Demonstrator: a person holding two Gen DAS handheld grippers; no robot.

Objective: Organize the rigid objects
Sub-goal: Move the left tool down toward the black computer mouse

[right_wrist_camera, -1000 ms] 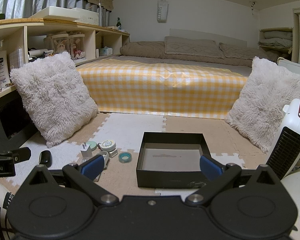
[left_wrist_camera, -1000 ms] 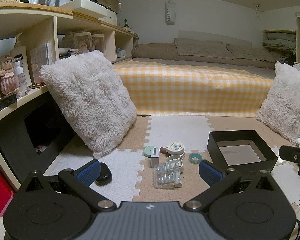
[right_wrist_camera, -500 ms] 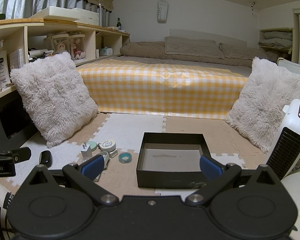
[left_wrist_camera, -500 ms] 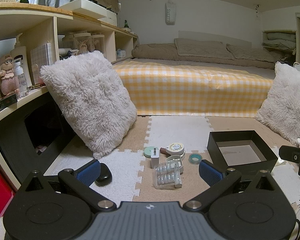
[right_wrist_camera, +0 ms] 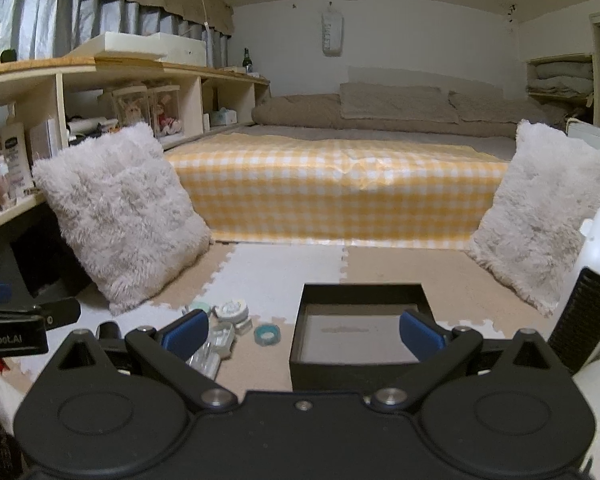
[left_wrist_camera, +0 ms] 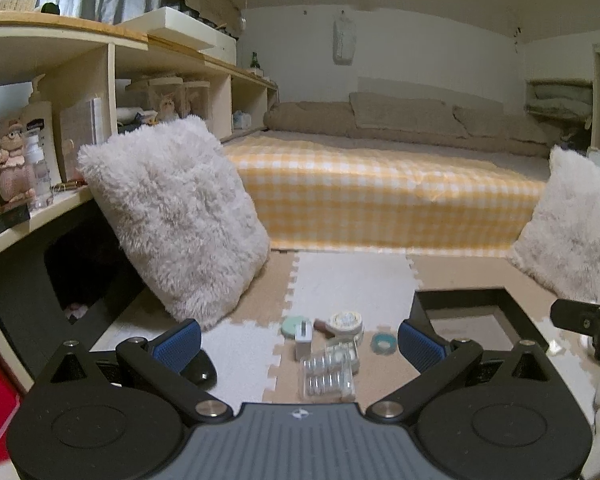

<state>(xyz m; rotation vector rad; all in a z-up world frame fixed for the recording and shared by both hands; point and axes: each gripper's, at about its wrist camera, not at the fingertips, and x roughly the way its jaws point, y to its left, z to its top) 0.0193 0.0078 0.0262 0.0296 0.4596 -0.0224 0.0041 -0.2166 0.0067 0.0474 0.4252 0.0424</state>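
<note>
An empty black open box [right_wrist_camera: 360, 330] sits on the foam floor mat; it also shows in the left wrist view [left_wrist_camera: 476, 320]. Left of it lie small objects: a clear plastic case [left_wrist_camera: 328, 374], a white adapter [left_wrist_camera: 303, 338], a mint round lid [left_wrist_camera: 292, 325], a round white tape dispenser [left_wrist_camera: 345, 322], a teal tape roll [left_wrist_camera: 383, 342] and a black mouse [left_wrist_camera: 198, 368]. The teal roll [right_wrist_camera: 267, 334] and the dispenser [right_wrist_camera: 231, 310] also show in the right wrist view. My left gripper [left_wrist_camera: 299, 344] is open above the cluster. My right gripper [right_wrist_camera: 304, 330] is open above the box's near edge.
A fluffy cushion [left_wrist_camera: 176, 216] leans on the shelf unit [left_wrist_camera: 52, 128] at left. Another cushion [right_wrist_camera: 540, 216] stands at right beside a white heater [right_wrist_camera: 592, 312]. A bed with a yellow checked cover [right_wrist_camera: 336, 192] runs across the back.
Both grippers have moved slightly forward and down toward the floor objects. Nothing was picked up or moved.
</note>
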